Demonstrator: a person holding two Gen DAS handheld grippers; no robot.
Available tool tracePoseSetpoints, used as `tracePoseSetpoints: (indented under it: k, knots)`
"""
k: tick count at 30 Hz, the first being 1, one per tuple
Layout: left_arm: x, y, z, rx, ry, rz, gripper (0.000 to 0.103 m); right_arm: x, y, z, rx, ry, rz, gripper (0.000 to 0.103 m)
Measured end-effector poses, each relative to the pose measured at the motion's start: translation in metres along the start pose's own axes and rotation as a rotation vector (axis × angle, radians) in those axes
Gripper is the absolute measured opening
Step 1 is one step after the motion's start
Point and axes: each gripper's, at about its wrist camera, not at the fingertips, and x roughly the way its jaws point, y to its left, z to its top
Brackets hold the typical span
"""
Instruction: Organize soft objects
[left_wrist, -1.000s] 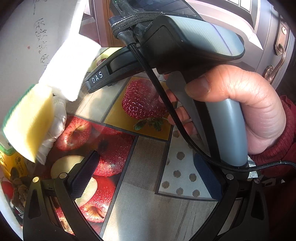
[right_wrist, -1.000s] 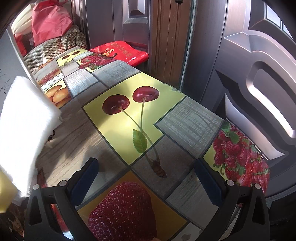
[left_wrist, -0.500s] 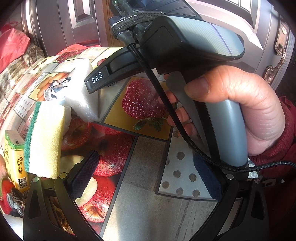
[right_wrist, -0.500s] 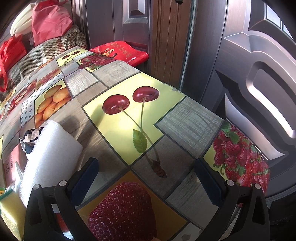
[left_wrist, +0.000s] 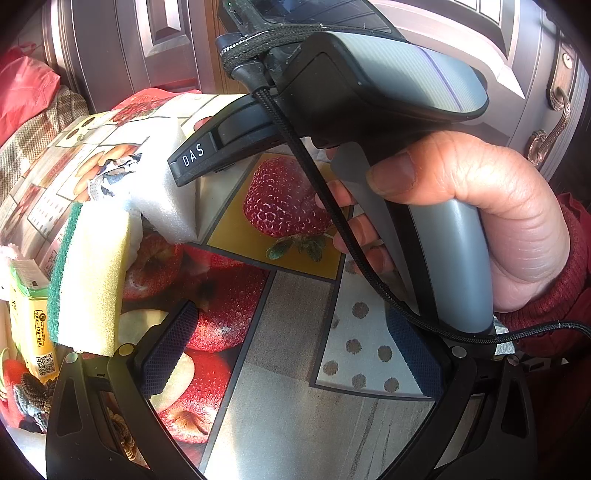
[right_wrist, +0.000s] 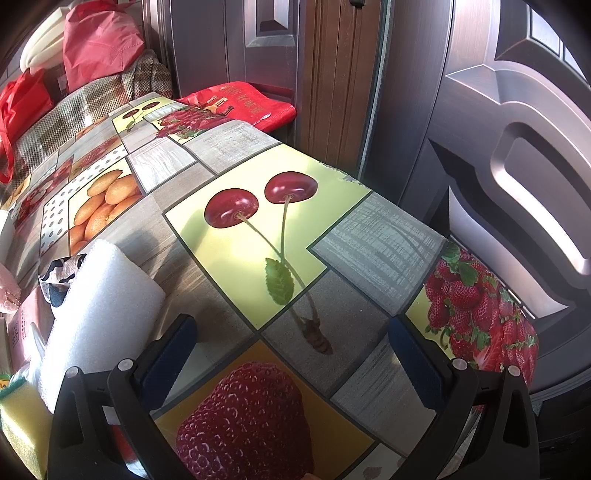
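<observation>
A white foam block (left_wrist: 162, 192) lies on the fruit-print tablecloth (left_wrist: 280, 332), to the left in both views; it also shows in the right wrist view (right_wrist: 99, 314). A yellow sponge with a green scrub side (left_wrist: 90, 277) leans against it; its corner shows in the right wrist view (right_wrist: 18, 417). A black-and-white patterned cloth (left_wrist: 110, 177) lies behind the foam. My left gripper (left_wrist: 295, 354) is open and empty, right of the sponge. My right gripper (right_wrist: 291, 354) is open and empty above the table, right of the foam; its body and the hand holding it fill the left wrist view.
A yellow-green carton (left_wrist: 33, 317) stands at the far left beside the sponge. A pink packet (right_wrist: 22, 325) lies left of the foam. Red bags (right_wrist: 99, 40) and a checked cloth (right_wrist: 92, 103) sit past the table's far end. A metal door (right_wrist: 498, 166) stands close on the right.
The white foam block and the yellow sponge came down from high in the left of both views onto the table and now lie still. Both grippers have stayed in place, open.
</observation>
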Motion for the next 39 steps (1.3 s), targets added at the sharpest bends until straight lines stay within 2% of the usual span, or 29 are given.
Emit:
tracePoseSetpoints:
  k: [39]
  knots:
    - [0.0006, 0.0012, -0.0006, 0.000, 0.000, 0.000, 0.102, -0.0008, -0.0022, 0.0003, -0.003, 0.000, 0.022, 0.103]
